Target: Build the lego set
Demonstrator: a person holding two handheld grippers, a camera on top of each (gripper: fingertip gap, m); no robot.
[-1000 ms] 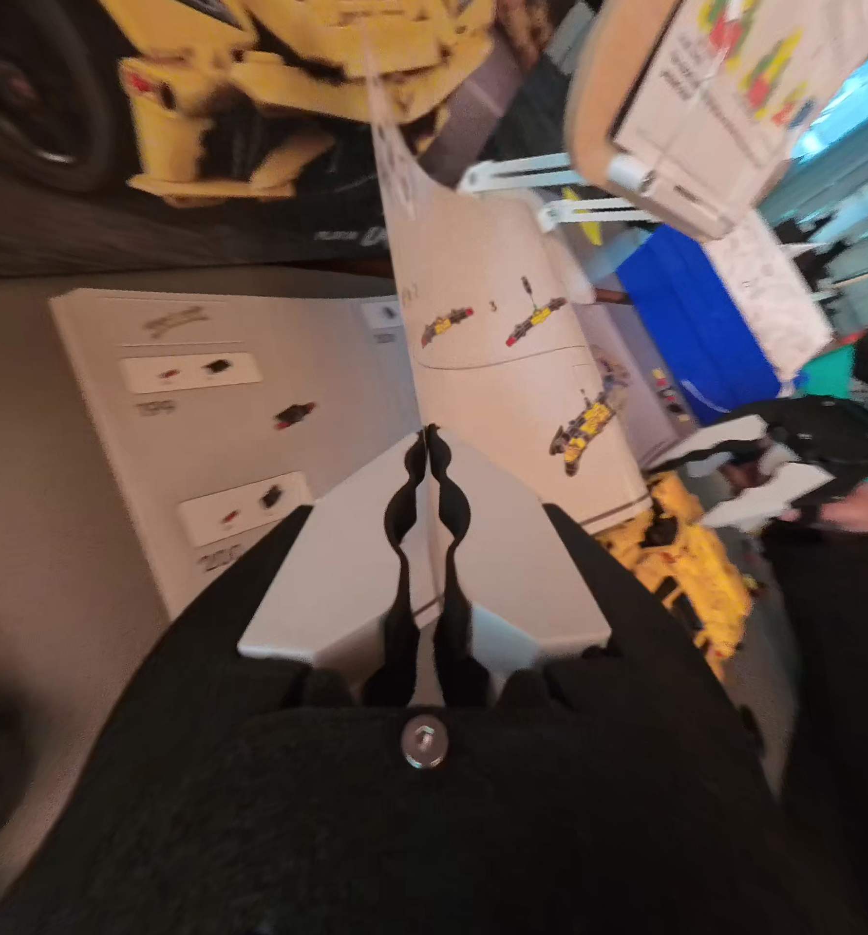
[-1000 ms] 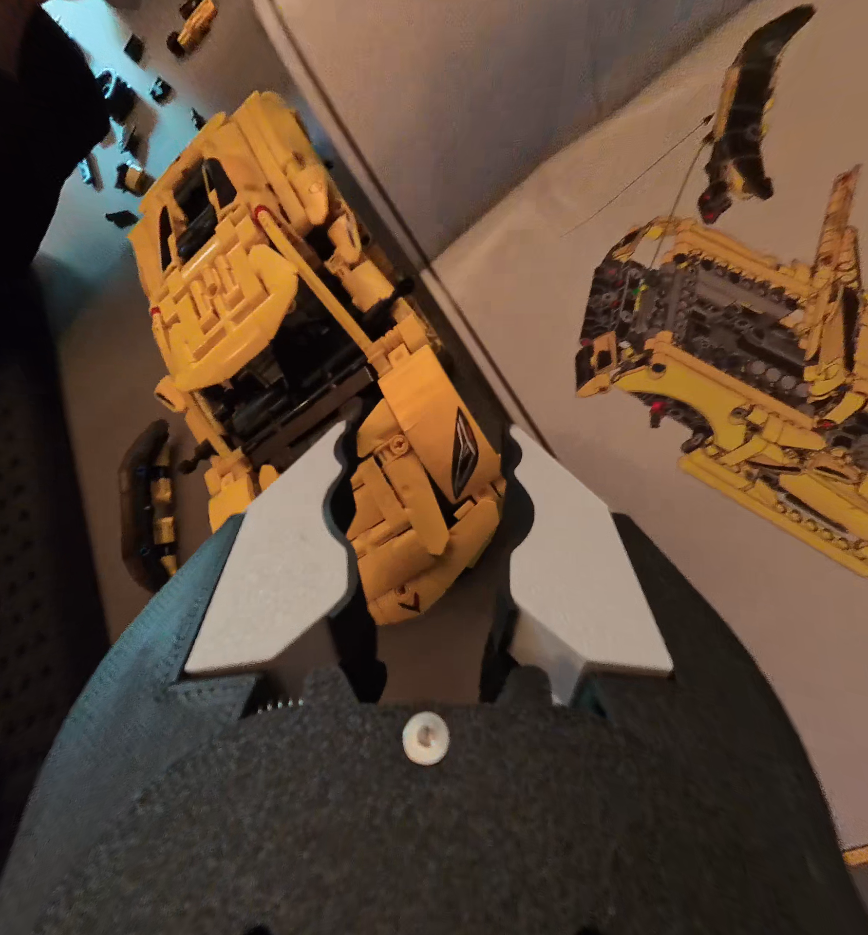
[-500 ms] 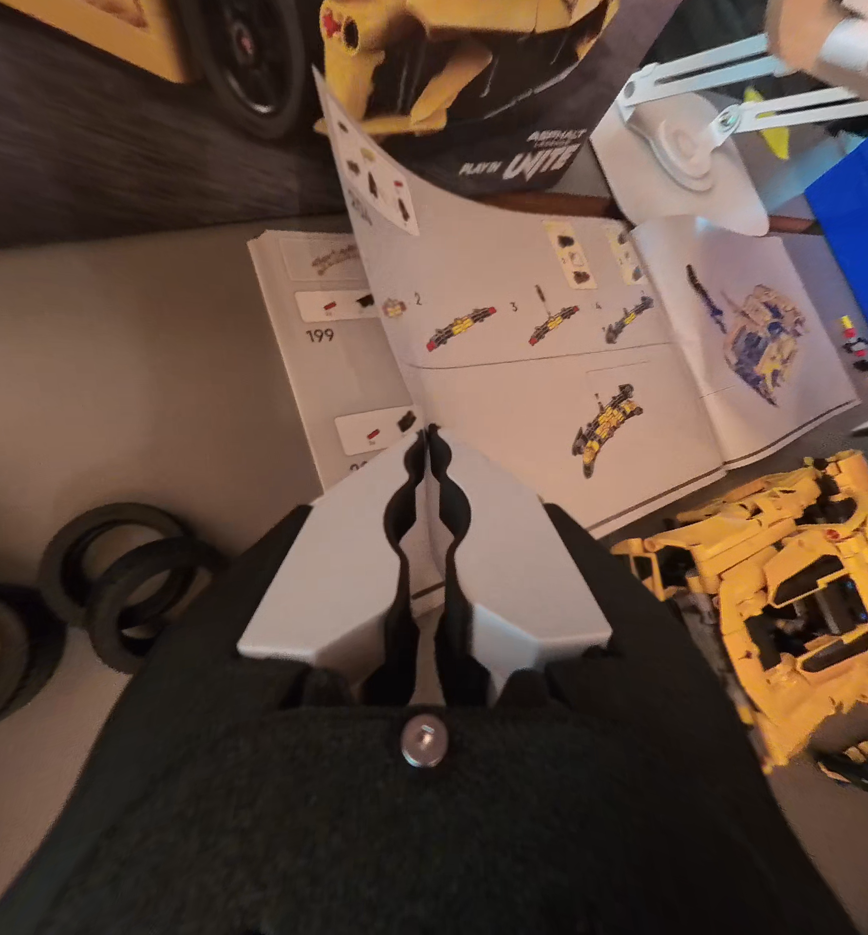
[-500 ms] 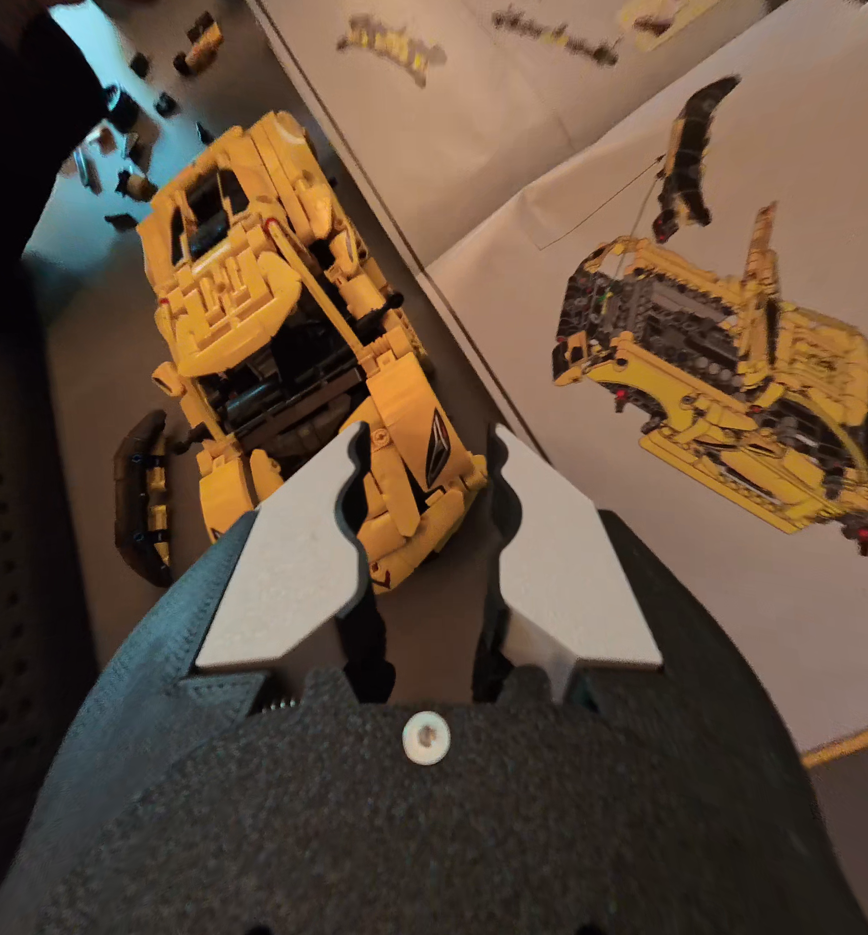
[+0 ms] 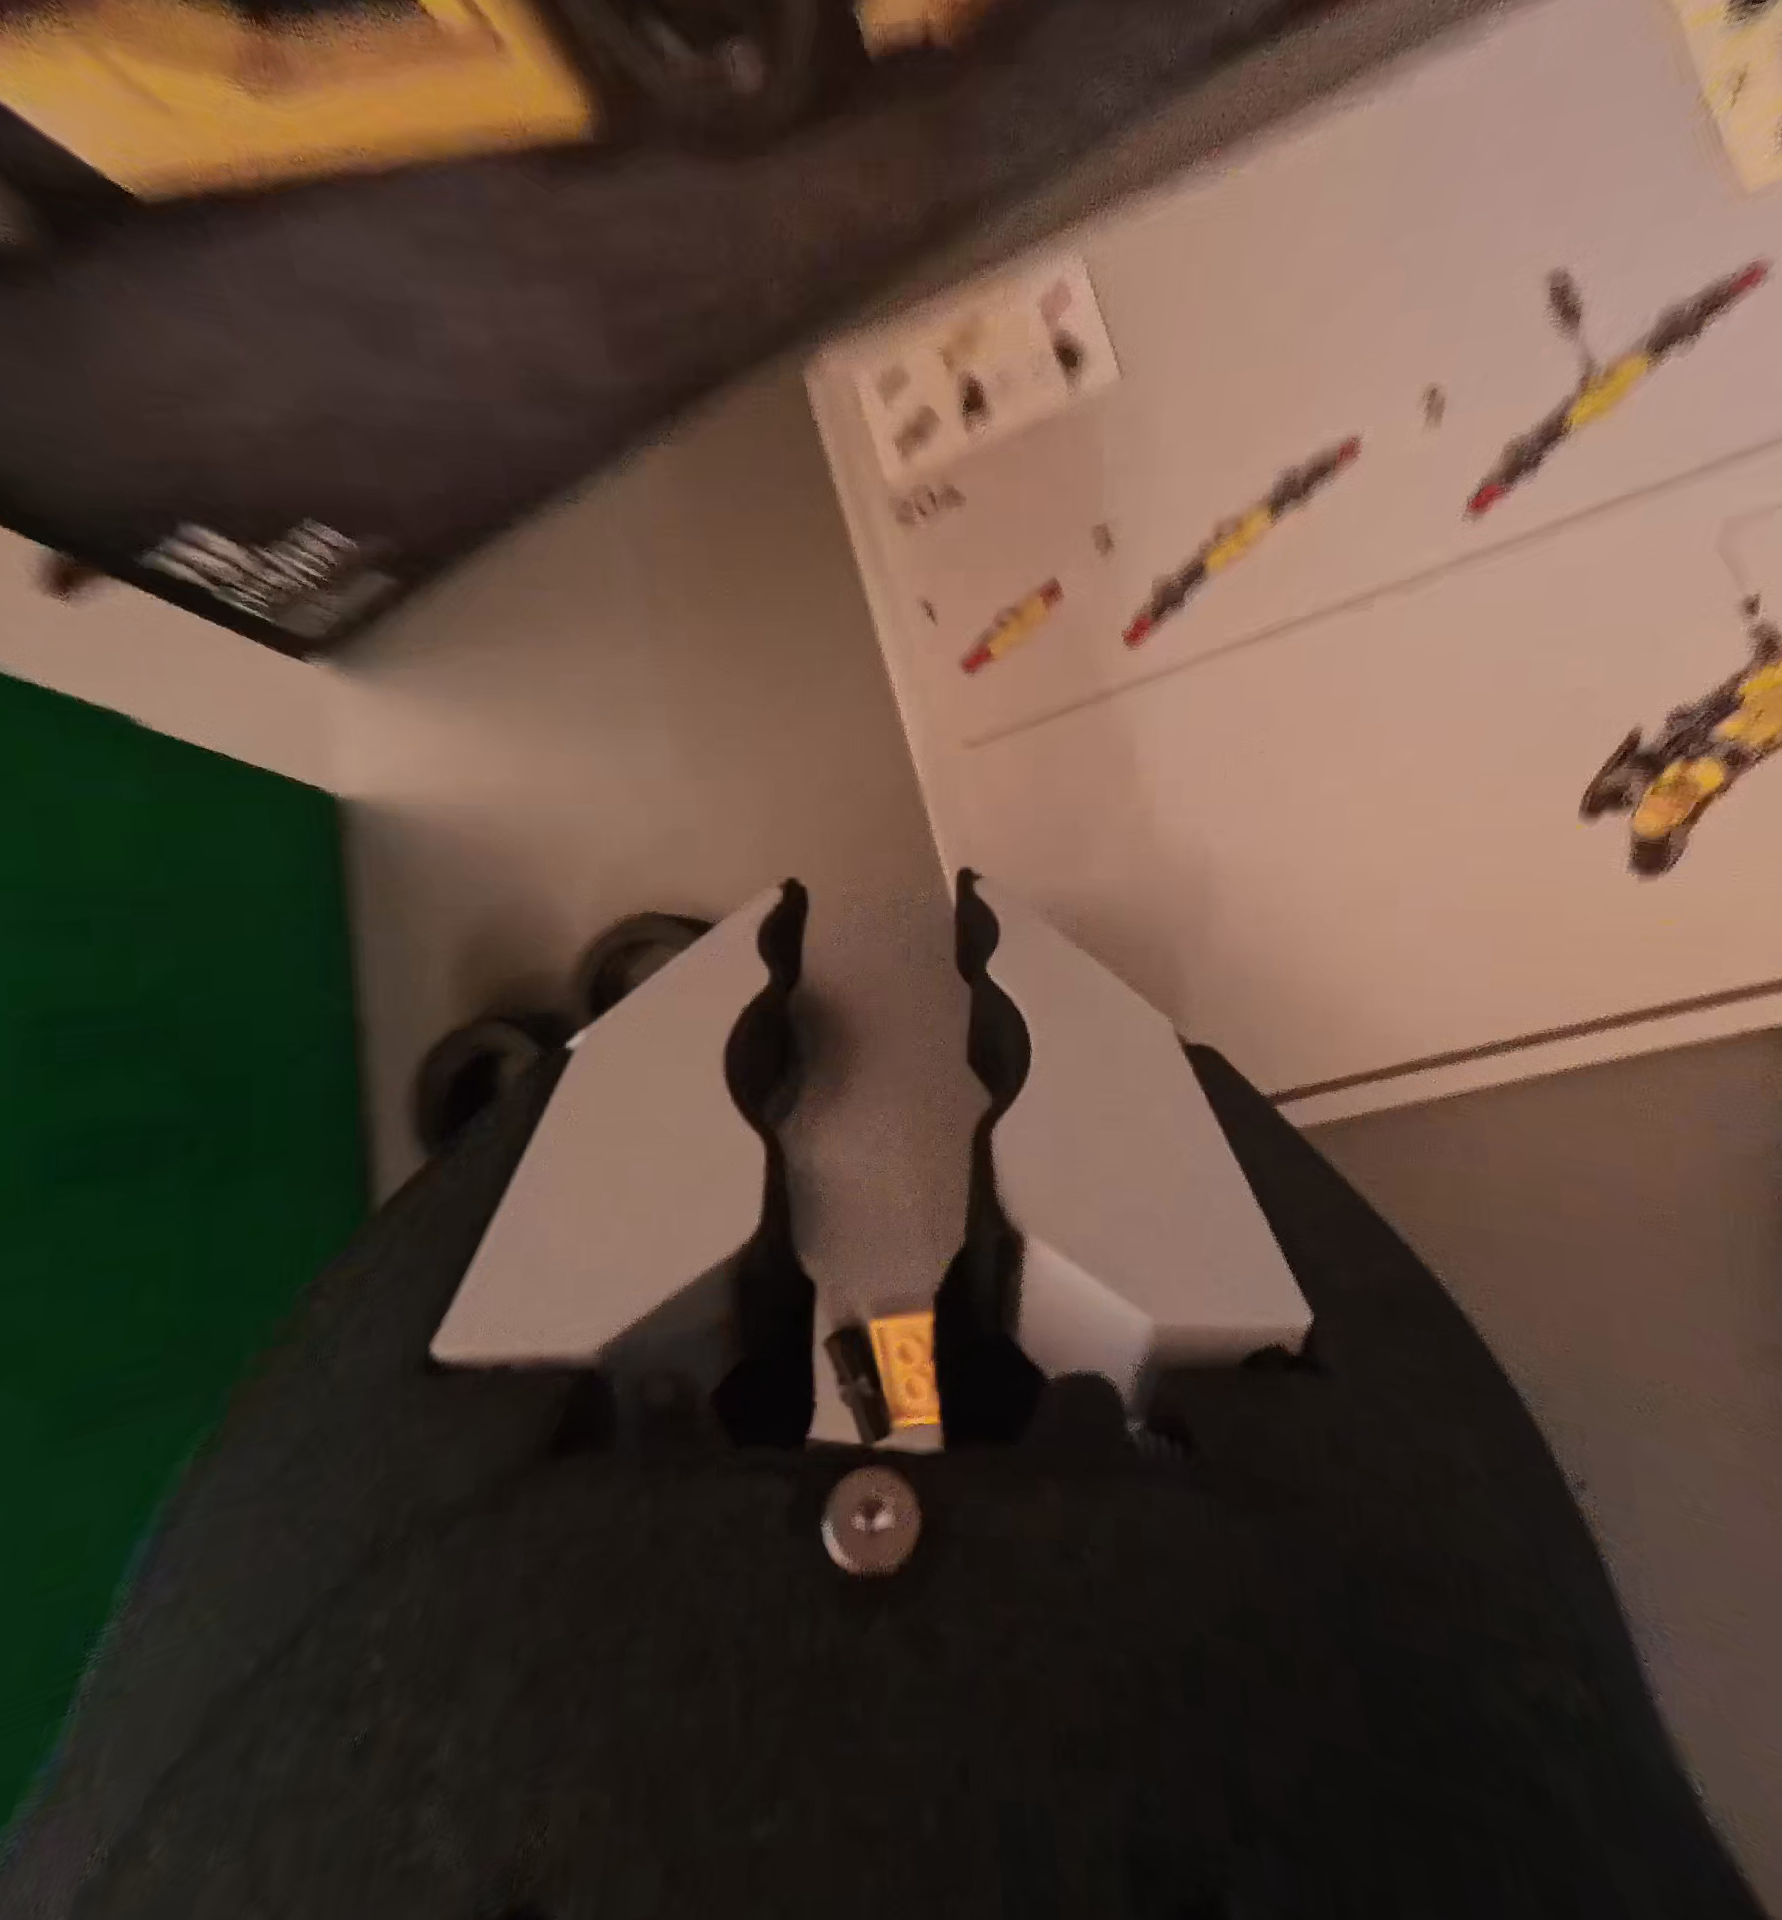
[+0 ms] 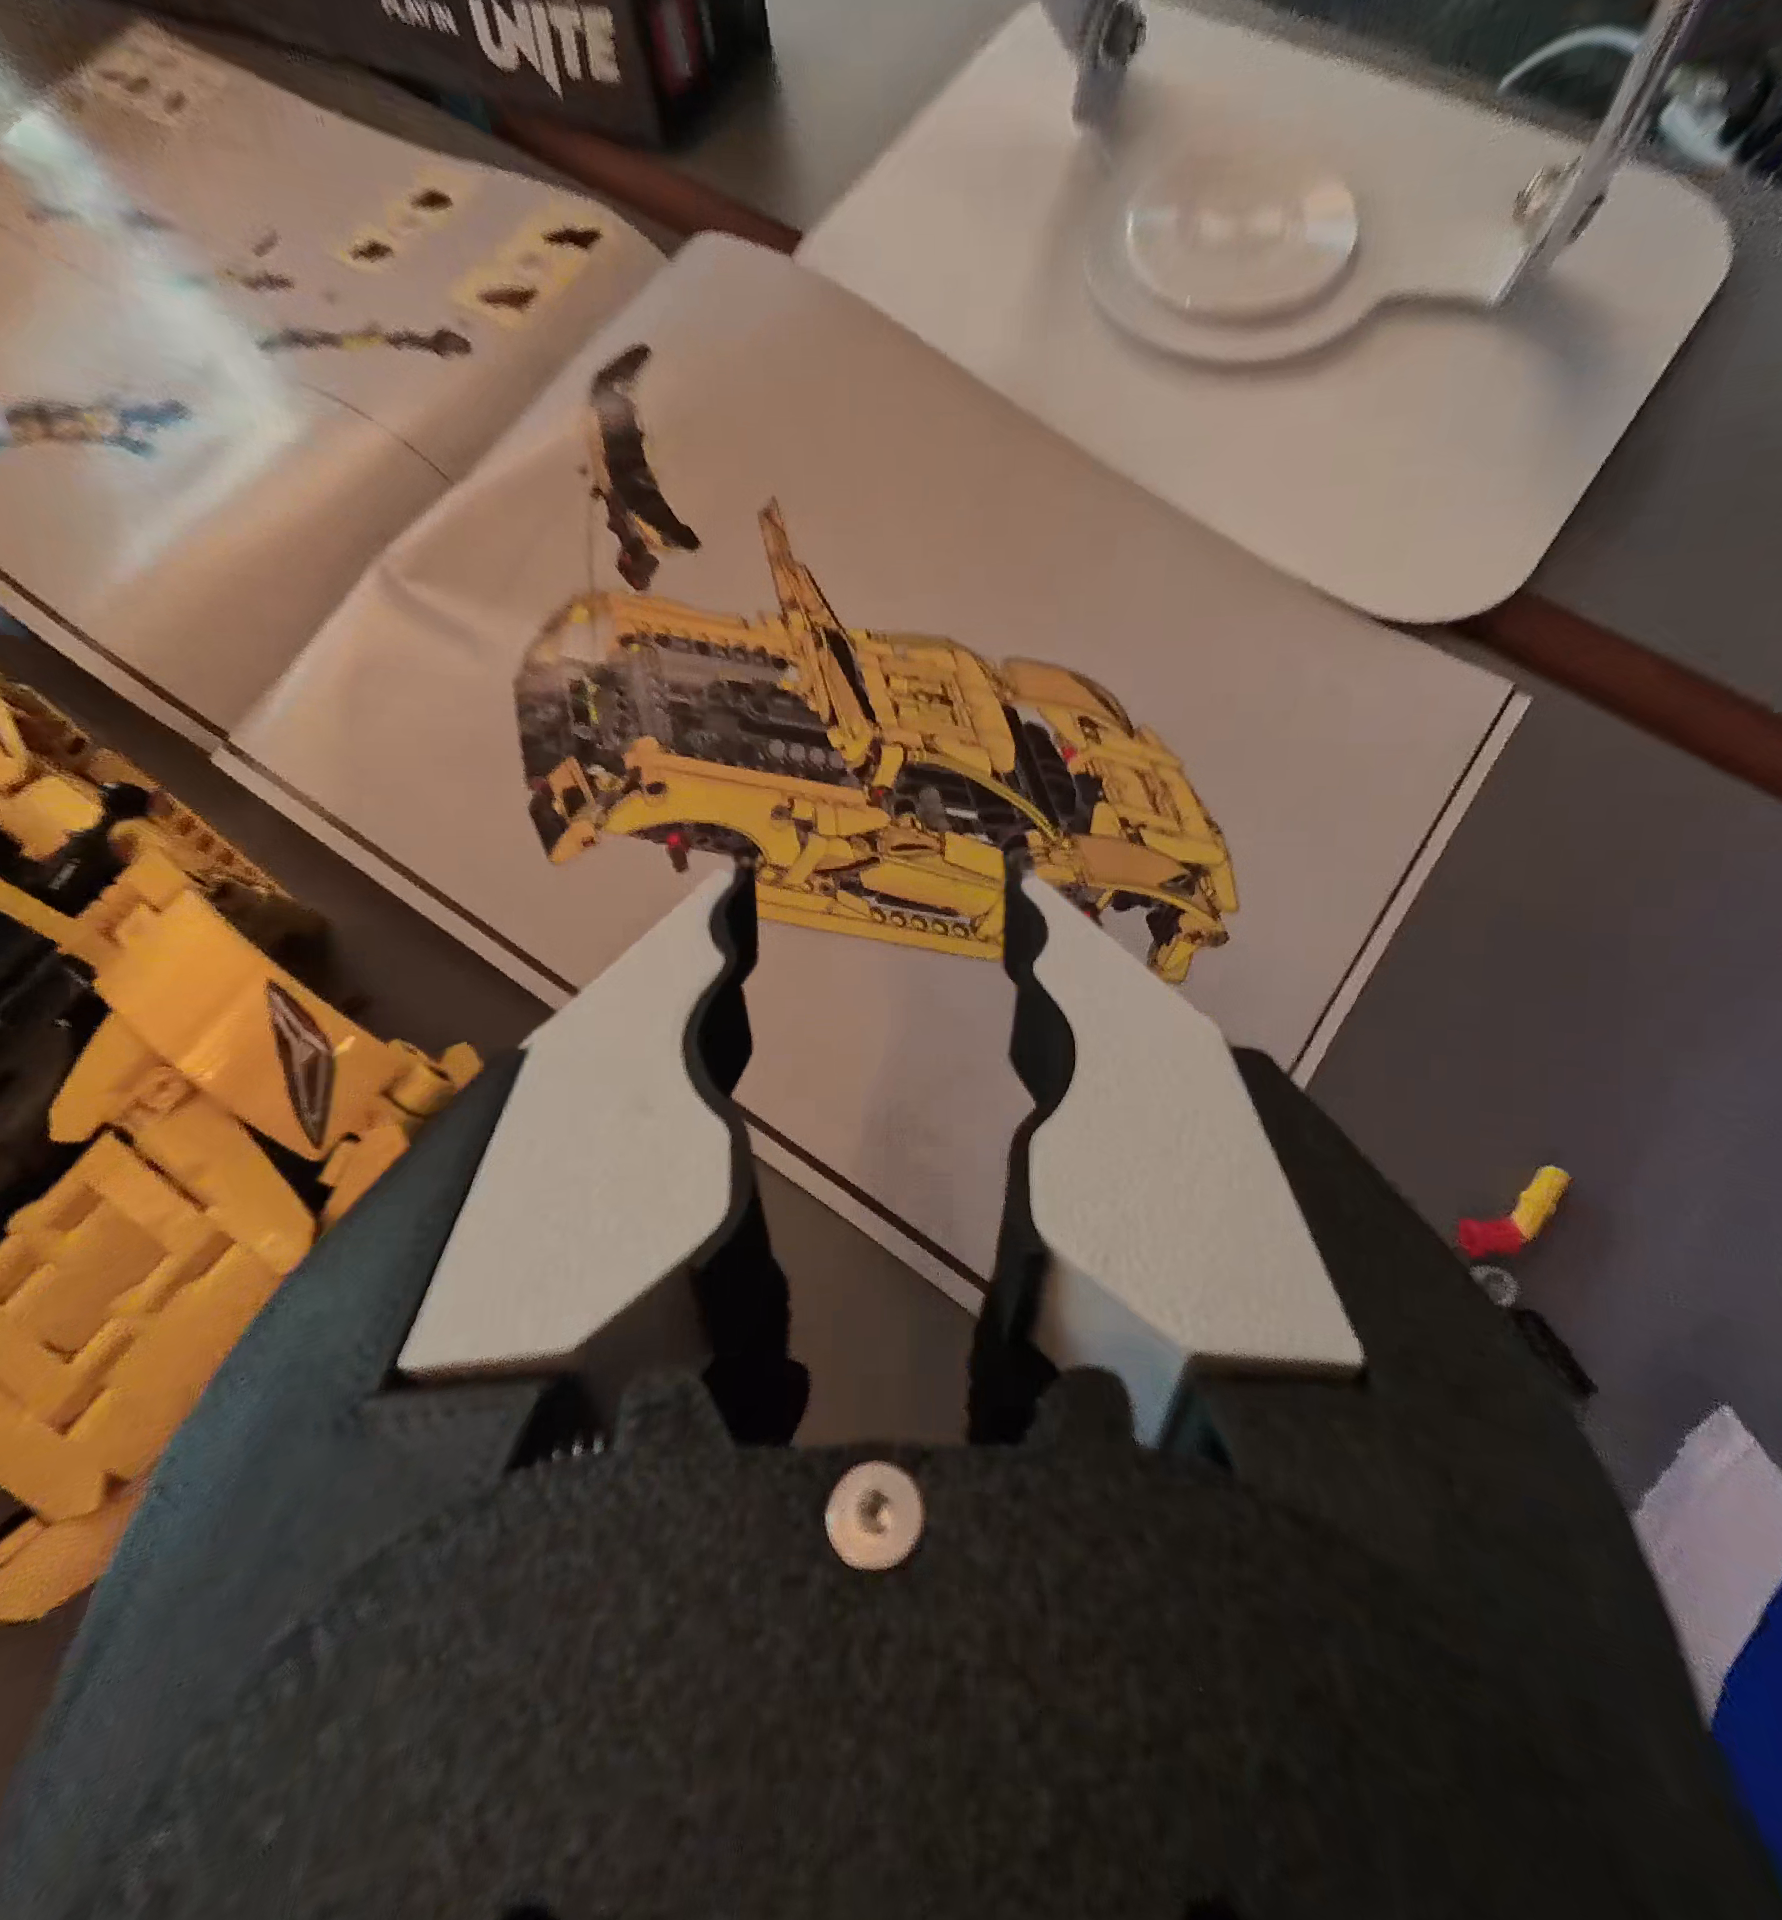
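Observation:
The open instruction booklet (image 5: 1386,644) lies flat on the grey table; it also shows in the right wrist view (image 6: 928,582). My left gripper (image 5: 874,894) is open and empty, hovering just left of the booklet's left edge. A small yellow brick with a black pin (image 5: 892,1382) lies on the table, seen far back between its fingers. My right gripper (image 6: 874,883) is open and empty above the booklet's car picture. The part-built yellow lego car (image 6: 128,1091) sits to its left.
The set's dark box (image 5: 347,312) stands at the back. Black tyres (image 5: 513,1029) lie left of my left gripper, beside a green surface (image 5: 118,1143). A white lamp base (image 6: 1334,312) sits behind the booklet. Small red and yellow parts (image 6: 1510,1216) lie at the right. One gripper's finger ends stand about 45 cm off the other's.
My left gripper has opened, let go of the booklet page, which now lies flat, and swung left. My right gripper has swung right from over the car to over the booklet.

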